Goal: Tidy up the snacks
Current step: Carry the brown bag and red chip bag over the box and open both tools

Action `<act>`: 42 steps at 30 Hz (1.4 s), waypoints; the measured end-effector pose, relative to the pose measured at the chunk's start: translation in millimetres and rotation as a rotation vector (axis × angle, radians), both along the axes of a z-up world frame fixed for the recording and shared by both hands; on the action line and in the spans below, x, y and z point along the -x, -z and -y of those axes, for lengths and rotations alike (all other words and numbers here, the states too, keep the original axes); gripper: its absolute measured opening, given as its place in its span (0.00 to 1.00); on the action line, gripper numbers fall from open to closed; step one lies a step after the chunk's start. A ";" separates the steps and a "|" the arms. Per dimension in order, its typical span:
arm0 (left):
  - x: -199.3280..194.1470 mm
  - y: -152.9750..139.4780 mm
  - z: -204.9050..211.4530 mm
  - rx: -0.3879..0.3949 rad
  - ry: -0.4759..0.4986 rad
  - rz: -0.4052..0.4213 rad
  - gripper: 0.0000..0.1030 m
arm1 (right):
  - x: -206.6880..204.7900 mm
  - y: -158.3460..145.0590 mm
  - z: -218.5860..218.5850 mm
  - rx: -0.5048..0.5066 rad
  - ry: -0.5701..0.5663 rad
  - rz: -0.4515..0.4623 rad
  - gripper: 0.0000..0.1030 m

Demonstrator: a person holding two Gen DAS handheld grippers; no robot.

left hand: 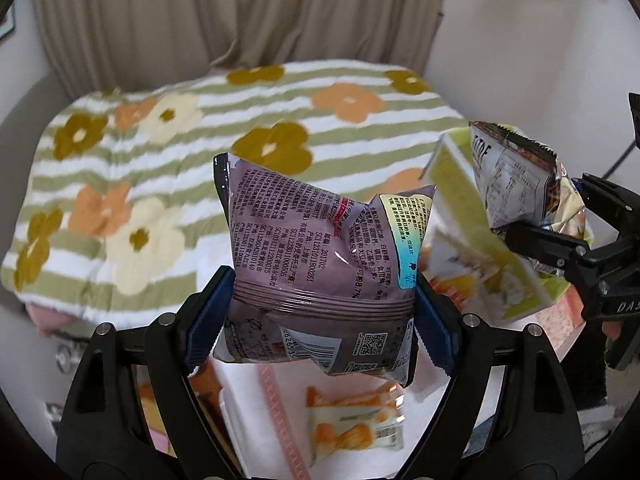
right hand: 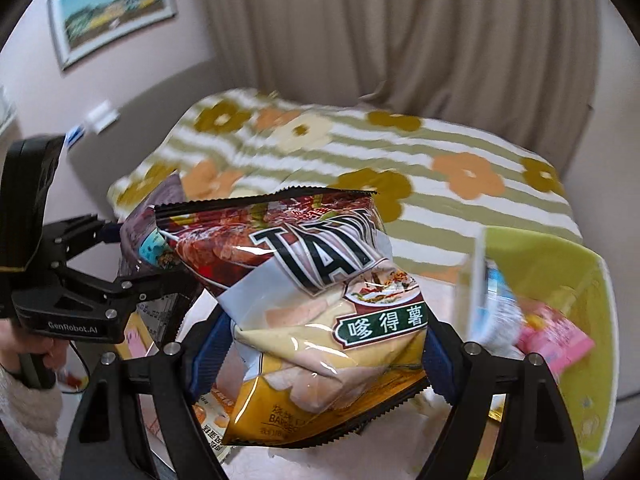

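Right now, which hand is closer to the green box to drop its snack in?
The right one, probably. The right gripper holds the chip bag beside the green bin. The left gripper, holding the purple packet, sits farther from it.

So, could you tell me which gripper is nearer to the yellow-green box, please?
Right. The right gripper, shut on the chip bag, is right beside the yellow-green box. The left gripper, shut on the purple snack bag, is on the right gripper's far side.
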State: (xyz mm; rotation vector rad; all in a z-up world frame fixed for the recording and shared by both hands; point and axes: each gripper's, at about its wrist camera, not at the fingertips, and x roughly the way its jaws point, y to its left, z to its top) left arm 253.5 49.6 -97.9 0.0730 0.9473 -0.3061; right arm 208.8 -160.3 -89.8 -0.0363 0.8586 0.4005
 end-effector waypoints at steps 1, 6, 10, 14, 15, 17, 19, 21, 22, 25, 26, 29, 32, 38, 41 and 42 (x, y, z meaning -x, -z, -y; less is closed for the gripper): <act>-0.7 -5.2 10.6 0.010 0.015 0.009 0.80 | 2.4 -3.7 10.1 -0.001 0.020 0.009 0.77; -0.4 -22.7 71.9 0.038 0.074 0.044 0.80 | 14.6 -16.3 81.2 -0.009 0.132 0.031 0.77; 1.7 -28.6 127.8 0.069 0.104 0.049 0.80 | 18.8 -17.5 137.8 -0.011 0.192 0.013 0.77; 2.7 -24.2 191.4 0.099 0.137 0.027 0.80 | 25.2 -20.4 191.6 -0.007 0.207 0.011 0.77; 3.4 -22.5 205.6 0.101 0.147 0.022 0.80 | 25.7 -20.6 202.8 -0.009 0.208 0.012 0.77; 5.3 -15.7 237.9 0.098 0.168 0.008 0.80 | 26.5 -20.4 222.1 -0.015 0.211 0.015 0.77; 5.7 -5.1 266.4 0.093 0.179 -0.016 0.80 | 25.8 -18.9 240.5 -0.028 0.208 0.011 0.77; 5.4 5.5 285.8 0.091 0.181 -0.046 0.80 | 24.2 -16.5 255.1 -0.034 0.203 0.004 0.77; 4.5 13.0 297.1 0.087 0.178 -0.065 0.80 | 23.1 -14.1 261.4 -0.038 0.198 -0.004 0.77; 2.3 31.8 316.7 0.057 0.164 -0.111 0.81 | 19.3 -4.7 273.3 -0.058 0.183 -0.030 0.77; 1.3 36.6 319.7 0.043 0.163 -0.121 0.81 | 17.9 -1.7 274.9 -0.063 0.180 -0.038 0.77; 6.4 49.3 329.6 -0.045 0.169 -0.140 0.82 | 14.5 10.0 281.4 -0.095 0.172 -0.070 0.77; 9.3 57.5 334.2 -0.093 0.176 -0.156 0.83 | 13.3 19.7 282.4 -0.118 0.173 -0.093 0.77; 15.7 70.0 352.2 -0.195 0.221 -0.166 0.93 | 14.8 25.6 284.2 -0.139 0.196 -0.115 0.78; 17.6 68.2 348.5 -0.203 0.226 -0.161 0.93 | 15.8 23.6 284.4 -0.137 0.203 -0.112 0.78; 18.8 66.1 344.6 -0.195 0.225 -0.162 0.93 | 16.0 23.1 284.3 -0.136 0.205 -0.110 0.78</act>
